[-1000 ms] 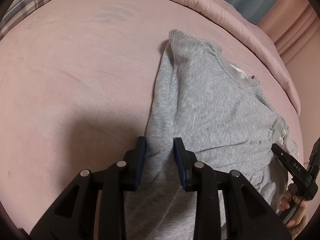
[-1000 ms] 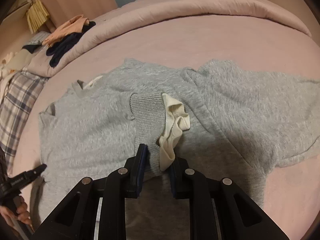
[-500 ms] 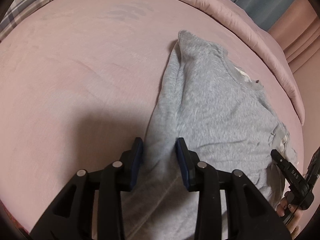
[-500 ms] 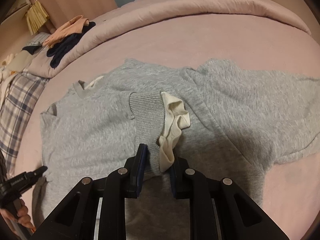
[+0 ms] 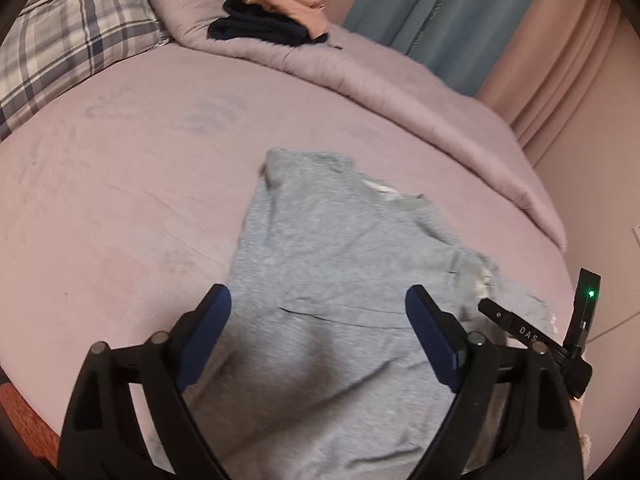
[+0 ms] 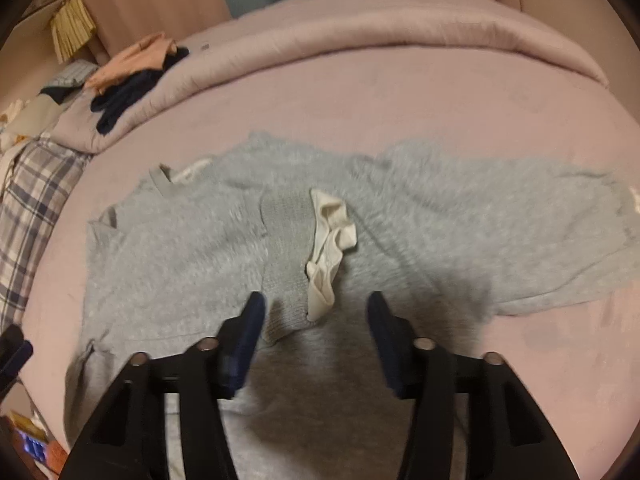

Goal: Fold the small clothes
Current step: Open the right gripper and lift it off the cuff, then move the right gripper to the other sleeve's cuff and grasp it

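Observation:
A grey sweatshirt (image 5: 340,264) lies spread on the pink bed; it also shows in the right wrist view (image 6: 168,256). One sleeve is folded across its body, with a ribbed cuff (image 6: 284,240) and a cream lining (image 6: 328,248) showing. My left gripper (image 5: 318,304) is open and empty above the sweatshirt's near part. My right gripper (image 6: 316,312) is open and empty, its jaws standing either side of the cuff's near end. The right gripper's tip (image 5: 520,328) shows at the right in the left wrist view.
A rolled pink duvet (image 5: 400,80) runs along the far side of the bed. Dark and peach clothes (image 5: 272,20) are piled on it. A plaid pillow (image 5: 60,52) lies at the far left. Curtains (image 5: 460,12) hang behind.
Both grippers have opened and let go of the sweatshirt. Both have pulled up and back, so more of the bed shows. The folded sleeve stays on the body.

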The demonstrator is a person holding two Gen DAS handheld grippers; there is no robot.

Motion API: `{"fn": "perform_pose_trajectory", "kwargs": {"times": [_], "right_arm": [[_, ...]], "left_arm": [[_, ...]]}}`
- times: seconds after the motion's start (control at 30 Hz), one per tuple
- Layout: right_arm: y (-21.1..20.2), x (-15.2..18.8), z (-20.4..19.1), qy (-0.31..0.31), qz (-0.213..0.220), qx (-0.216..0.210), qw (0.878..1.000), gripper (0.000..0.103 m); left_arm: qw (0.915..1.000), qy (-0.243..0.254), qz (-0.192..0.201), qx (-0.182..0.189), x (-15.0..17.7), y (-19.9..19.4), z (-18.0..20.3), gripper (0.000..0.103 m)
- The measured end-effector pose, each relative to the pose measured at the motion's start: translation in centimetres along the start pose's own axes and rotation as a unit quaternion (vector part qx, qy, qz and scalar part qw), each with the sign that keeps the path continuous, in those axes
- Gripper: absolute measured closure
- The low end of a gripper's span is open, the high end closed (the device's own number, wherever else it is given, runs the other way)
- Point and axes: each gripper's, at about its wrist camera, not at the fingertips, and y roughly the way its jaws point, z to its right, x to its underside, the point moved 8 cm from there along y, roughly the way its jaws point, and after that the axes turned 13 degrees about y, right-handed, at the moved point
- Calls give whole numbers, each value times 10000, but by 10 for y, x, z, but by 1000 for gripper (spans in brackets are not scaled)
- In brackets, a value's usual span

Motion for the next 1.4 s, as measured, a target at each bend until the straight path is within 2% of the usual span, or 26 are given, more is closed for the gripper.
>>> {"fn": "perform_pose_trajectory", "kwargs": {"times": [0.03,0.07,0.3,0.43,0.67,0.8,0.93,1.07,1.23,1.4], "right_arm": [[-9,-3,1,24,107,-28,9999,32],[-14,-5,1,32,169,-49,9998,29],[-56,-21,4,193,687,-315,9970,23],[-74,-27,9,332,918,-425,9943,15],[-87,-29,16,481,1063,-483,9920,15],[-97,-29,23,495,1183,-445,9907,14],[-108,-32,33,592,1349,-441,9881,8],[-115,-35,46,742,1439,-449,9858,7],[-124,-42,73,1066,1547,-408,9814,7],[-137,-49,120,1663,1736,-304,9702,7]], "left_arm": [[10000,22,-14,12,1,-1,3,12],[10000,48,-29,10,2,-2,5,11],[10000,71,-19,27,11,-9,10,8],[10000,51,-29,65,15,-11,12,7],[9997,205,21,96,17,-13,21,0],[9993,353,42,-76,19,-14,23,0],[9994,347,36,10,21,-13,27,0],[9993,368,36,64,23,-13,30,0],[9992,354,-36,176,25,-8,33,0],[9990,370,-161,201,29,1,37,0]]}}
